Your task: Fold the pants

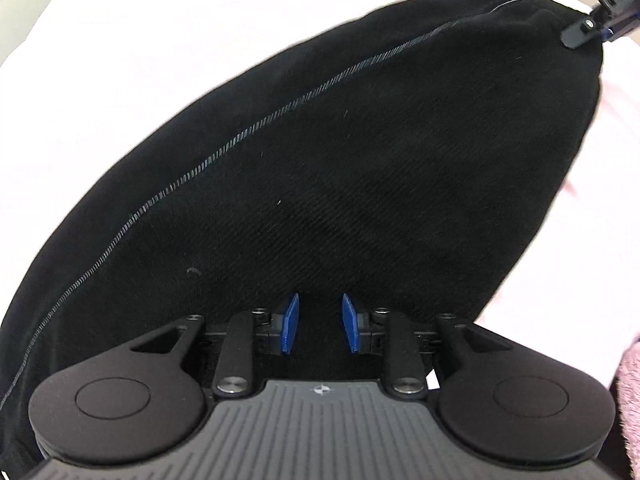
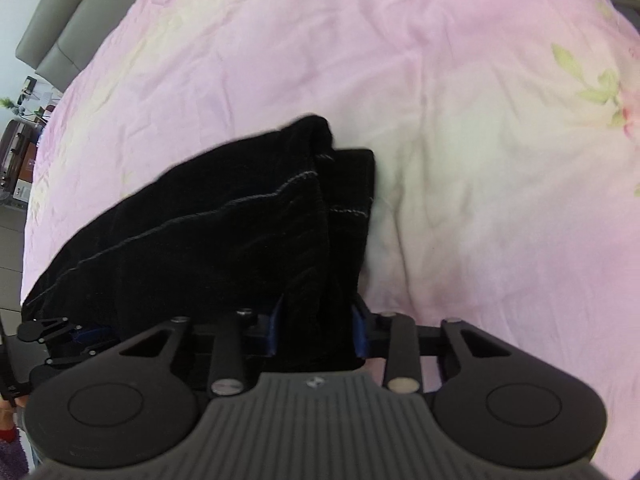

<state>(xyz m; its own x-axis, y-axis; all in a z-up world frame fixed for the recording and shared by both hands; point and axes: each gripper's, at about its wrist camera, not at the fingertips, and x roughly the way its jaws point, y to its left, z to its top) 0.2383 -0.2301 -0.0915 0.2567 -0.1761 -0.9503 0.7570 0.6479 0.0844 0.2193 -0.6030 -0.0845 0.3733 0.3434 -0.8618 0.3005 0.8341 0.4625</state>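
The black pants [image 1: 340, 160] with a pale stitched seam are held up over a pink bed sheet [image 1: 120, 60]. My left gripper [image 1: 319, 322] has its blue pads a little apart with black cloth between and behind them; a grip cannot be confirmed. My right gripper [image 1: 592, 20] shows at the top right, at the far corner of the cloth. In the right wrist view my right gripper [image 2: 318, 328] is shut on a thick bunch of the pants [image 2: 224, 232], which hang forward in folded layers. My left gripper [image 2: 68, 336] is at the lower left edge of the cloth.
The pink flowered bed sheet [image 2: 460, 120] fills most of the right wrist view. A grey padded headboard [image 2: 68, 28] is at the upper left, with floor and small furniture [image 2: 20, 152] beside the bed. A pink fluffy cloth [image 1: 628, 400] is at the lower right of the left wrist view.
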